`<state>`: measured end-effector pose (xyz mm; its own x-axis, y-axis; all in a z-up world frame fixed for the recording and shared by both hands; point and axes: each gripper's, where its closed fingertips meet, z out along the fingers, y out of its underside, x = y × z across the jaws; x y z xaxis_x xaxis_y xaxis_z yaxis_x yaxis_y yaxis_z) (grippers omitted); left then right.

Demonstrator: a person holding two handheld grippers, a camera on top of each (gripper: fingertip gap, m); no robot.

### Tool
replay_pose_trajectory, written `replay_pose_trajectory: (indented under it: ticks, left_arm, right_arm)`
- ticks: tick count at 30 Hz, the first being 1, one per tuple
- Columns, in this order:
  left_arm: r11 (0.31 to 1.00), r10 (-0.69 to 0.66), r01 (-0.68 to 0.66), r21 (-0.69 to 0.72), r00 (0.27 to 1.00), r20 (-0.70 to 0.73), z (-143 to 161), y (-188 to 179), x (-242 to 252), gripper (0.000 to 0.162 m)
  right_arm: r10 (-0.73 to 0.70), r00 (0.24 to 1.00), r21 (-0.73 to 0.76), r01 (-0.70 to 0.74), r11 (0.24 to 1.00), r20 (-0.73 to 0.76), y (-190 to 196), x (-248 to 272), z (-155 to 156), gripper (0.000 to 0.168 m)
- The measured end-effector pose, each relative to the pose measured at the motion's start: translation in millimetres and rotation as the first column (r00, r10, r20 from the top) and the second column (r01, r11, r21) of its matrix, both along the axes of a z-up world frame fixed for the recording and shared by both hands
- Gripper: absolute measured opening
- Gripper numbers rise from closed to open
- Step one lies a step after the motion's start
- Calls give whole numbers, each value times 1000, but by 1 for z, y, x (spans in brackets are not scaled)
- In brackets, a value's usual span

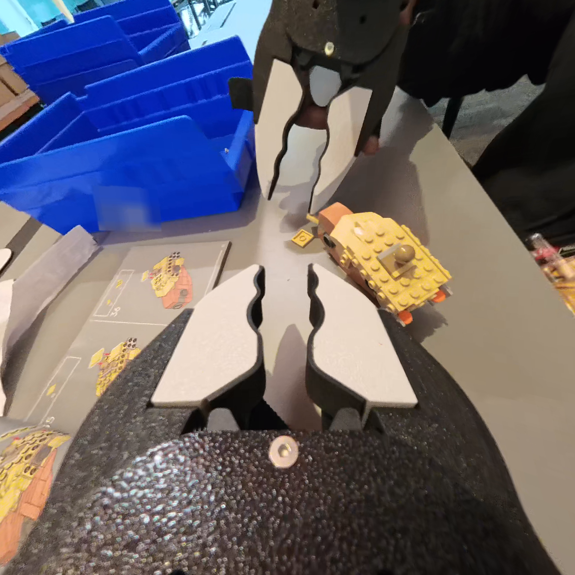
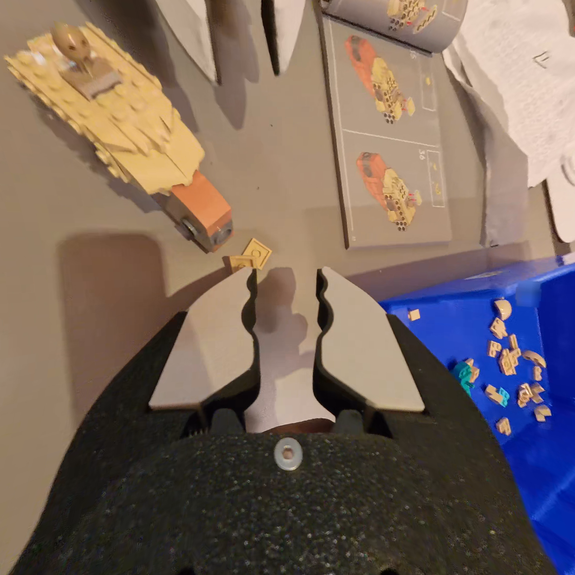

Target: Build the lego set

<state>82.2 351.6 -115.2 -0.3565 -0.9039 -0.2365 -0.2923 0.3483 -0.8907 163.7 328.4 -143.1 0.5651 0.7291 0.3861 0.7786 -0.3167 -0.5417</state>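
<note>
- Left gripper (image 1: 286,273): jaws spread, nothing between them, above the grey table (image 1: 466,389).
- Right gripper (image 2: 286,273): jaws spread, empty; its tips are just beside two small tan plates (image 2: 252,258) lying on the table.
- Tan Lego vehicle (image 1: 385,261): rests on the table with its brown nose (image 2: 202,205) near the plates.
- Instruction booklet (image 2: 389,149): lies open, beside the vehicle.
- Blue bin (image 2: 466,357): holds loose tan and teal pieces (image 2: 510,364).
</note>
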Motion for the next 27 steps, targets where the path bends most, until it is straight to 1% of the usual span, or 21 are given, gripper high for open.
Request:
replay_pose_trajectory:
  ticks: [3,7,9,12,15,17,21,27]
  left_arm:
    - [1000,19,-19,6,999,36,4,5,-2,26]
    - [998,67,-67,-9,996,58,8,16,-4,25]
    - [996,84,-83,-11,995,57,8,20,-4,25]
    - [997,80,-80,-17,995,62,9,20,-4,25]
    - [997,79,-79,5,996,44,5,21,-6,25]
    - [997,81,-81,11,996,43,5,21,-6,25]
    - [995,97,-98,4,994,48,6,24,-7,25]
    - [989,150,-150,-1,988,34,4,29,-12,25]
  right_arm:
    - [-17,1000,61,15,998,21,0,2,-3,37]
    - [-35,996,65,40,997,-76,3,-1,-8,37]
    - [-55,996,83,62,995,-75,6,3,-14,35]
    - [-62,996,120,69,990,-59,8,10,-12,39]
    - [-78,995,152,87,985,-63,9,19,-9,41]
    - [-68,994,177,83,981,-90,8,20,-3,40]
    - [-49,986,166,75,983,-157,3,18,4,38]
    - [44,968,56,-31,998,-246,-11,2,0,35]
